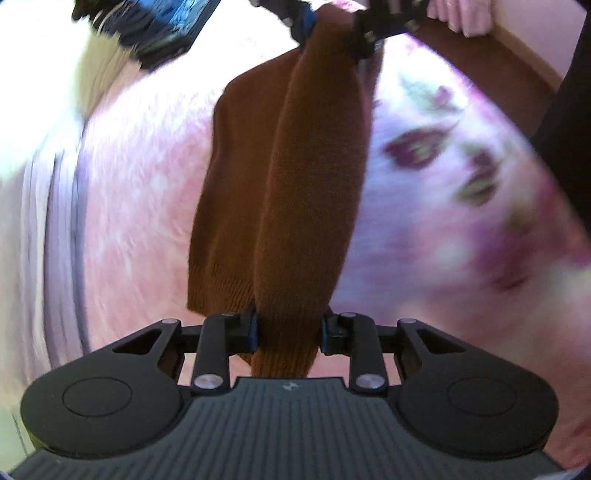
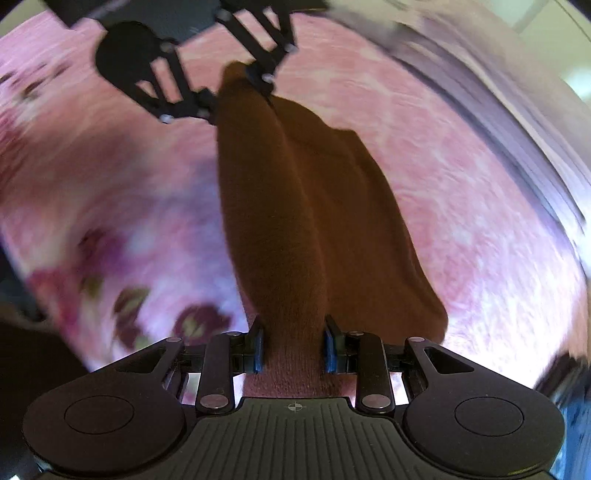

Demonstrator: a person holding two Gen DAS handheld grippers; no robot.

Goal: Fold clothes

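Left wrist view: left gripper [image 1: 289,328] pinches one end of the brown knit garment [image 1: 284,184], blue pads pressed on the fabric from both sides, w/ a short tail of cloth poking out below the jaws. Garment stretches away from the cam as a bunched, doubled band, up to the right gripper [image 1: 334,27] at the top edge, which also clamps it. It hangs clear above the pink floral bedspread [image 1: 461,177]; ribbed hem droops on the left side. Background is smeared, so details of the bed are unclear. Gripper points steeply down toward the bed.

Right wrist view: right gripper [image 2: 293,345] clamps the other end of the brown knit garment [image 2: 295,206], pads tight on the cloth. Left gripper [image 2: 242,98] shows at the top, holding the far end. A looser flap sags off to the right. Also angled steeply down at the pink floral bedspread [image 2: 461,155].

Step, as I judge: garment is lifted btwn both claws, mid-fold or carry. Next move prob needs both hands to go together, keep the band taut, then lay it flat on the bed w/o the loose flap bunching under.
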